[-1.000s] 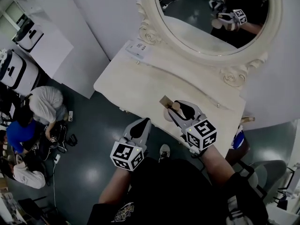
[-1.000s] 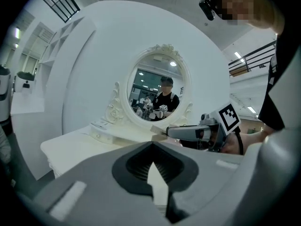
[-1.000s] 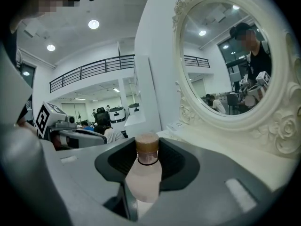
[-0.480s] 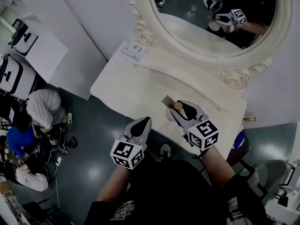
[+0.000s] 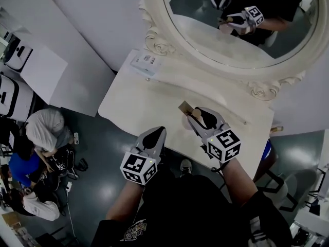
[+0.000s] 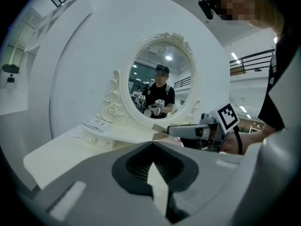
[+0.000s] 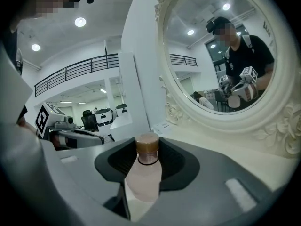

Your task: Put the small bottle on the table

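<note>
The small bottle [image 5: 187, 110] is pale pink with a brown cap [image 7: 147, 147], and my right gripper [image 5: 198, 116] is shut on its body. It hangs just above the front part of the white vanity table [image 5: 149, 99], cap pointing away from me toward the mirror; whether it touches the top I cannot tell. In the right gripper view the bottle [image 7: 146, 173] fills the gap between the jaws. My left gripper [image 5: 157, 134] is shut on nothing at the table's front edge, left of the right one. The left gripper view shows its jaws closed, with the right gripper [image 6: 176, 131] ahead.
A large oval mirror [image 5: 247, 24] in a carved white frame stands at the back of the table. A small white card box [image 5: 145, 62] sits at the back left corner. People sit on the floor at the left [image 5: 43, 133]. A chair [image 5: 298, 181] stands at the right.
The head view has drifted a little. My right gripper, still holding the bottle, has edged slightly farther over the table. The left gripper stays shut in about the same place.
</note>
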Demonstrator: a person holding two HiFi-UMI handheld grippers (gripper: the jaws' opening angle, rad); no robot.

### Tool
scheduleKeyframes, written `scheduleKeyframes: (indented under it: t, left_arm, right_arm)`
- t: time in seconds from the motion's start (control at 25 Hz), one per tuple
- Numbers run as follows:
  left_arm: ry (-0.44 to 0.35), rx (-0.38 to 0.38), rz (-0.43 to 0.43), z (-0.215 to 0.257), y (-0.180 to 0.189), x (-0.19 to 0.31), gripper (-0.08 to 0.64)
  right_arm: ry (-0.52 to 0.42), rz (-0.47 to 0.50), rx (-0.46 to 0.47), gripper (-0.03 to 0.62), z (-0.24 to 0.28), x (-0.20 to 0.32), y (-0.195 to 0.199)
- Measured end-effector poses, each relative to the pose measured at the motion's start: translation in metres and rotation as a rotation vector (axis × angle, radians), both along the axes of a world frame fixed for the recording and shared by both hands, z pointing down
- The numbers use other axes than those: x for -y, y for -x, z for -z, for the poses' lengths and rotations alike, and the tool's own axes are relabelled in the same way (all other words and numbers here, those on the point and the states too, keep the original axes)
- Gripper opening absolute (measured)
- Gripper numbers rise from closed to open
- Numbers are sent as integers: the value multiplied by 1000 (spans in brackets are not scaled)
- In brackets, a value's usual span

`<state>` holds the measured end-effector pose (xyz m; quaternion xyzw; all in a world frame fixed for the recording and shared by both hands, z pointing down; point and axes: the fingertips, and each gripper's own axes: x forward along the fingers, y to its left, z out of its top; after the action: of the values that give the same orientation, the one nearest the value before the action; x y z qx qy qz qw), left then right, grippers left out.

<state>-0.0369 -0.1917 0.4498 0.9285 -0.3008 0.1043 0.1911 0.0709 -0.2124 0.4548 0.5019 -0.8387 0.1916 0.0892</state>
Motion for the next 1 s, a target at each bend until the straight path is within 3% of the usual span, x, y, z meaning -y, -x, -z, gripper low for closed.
scheduleKeyframes:
  t: [1.0]
  left_arm:
    - [18, 19, -181, -20, 8, 106, 0]
  right_arm:
    - [28, -156, -26, 170, -24, 107, 4]
